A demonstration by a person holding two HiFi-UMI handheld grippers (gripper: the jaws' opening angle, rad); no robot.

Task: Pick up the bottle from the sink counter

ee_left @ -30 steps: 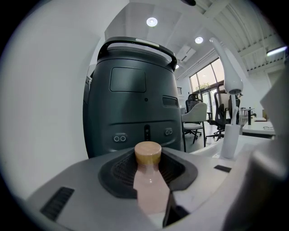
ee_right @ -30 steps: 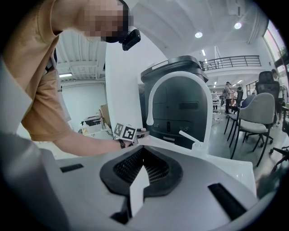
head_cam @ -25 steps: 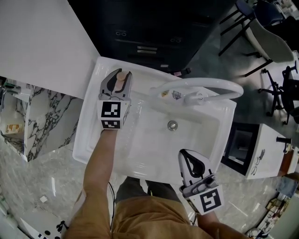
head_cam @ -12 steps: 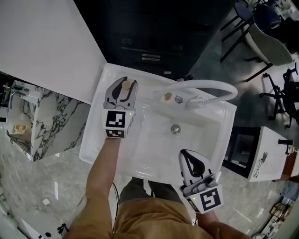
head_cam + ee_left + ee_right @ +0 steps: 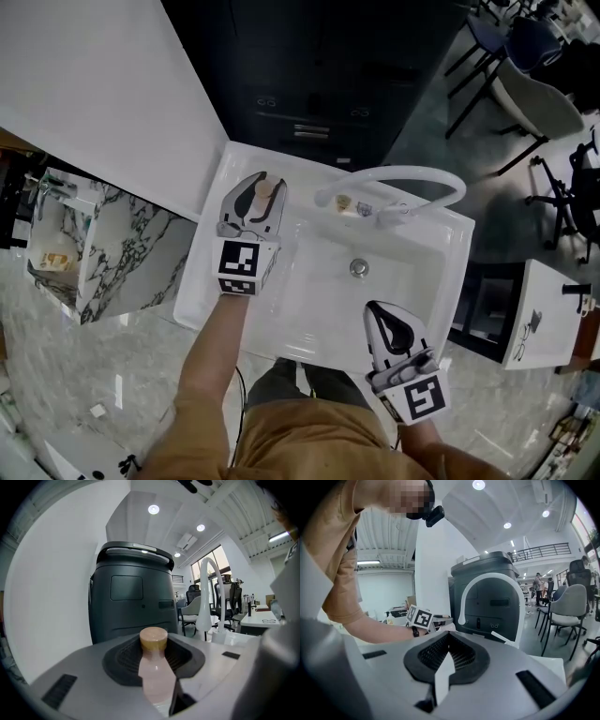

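A small bottle (image 5: 156, 674) with a pale pink body and a tan cap (image 5: 265, 188) stands upright between the pads of my left gripper (image 5: 255, 192), which is shut on its neck and shoulder. In the head view this gripper is over the left rear part of the white sink counter (image 5: 211, 272). Whether the bottle's base touches the counter is hidden. My right gripper (image 5: 382, 311) hovers over the sink's front right rim. In the right gripper view the right gripper (image 5: 446, 654) has its jaws shut with nothing between them.
A white arched faucet (image 5: 412, 178) spans the back of the basin, with a drain (image 5: 358, 268) below it and two small items (image 5: 352, 205) by its base. A dark cabinet (image 5: 309, 103) stands behind, a white panel (image 5: 103, 84) and marble unit (image 5: 122, 253) to the left, and chairs (image 5: 534, 66) at the far right.
The head view has shifted, so the sink sits lower and further right. The left gripper keeps the bottle over the same rear left corner. The right gripper has hardly moved.
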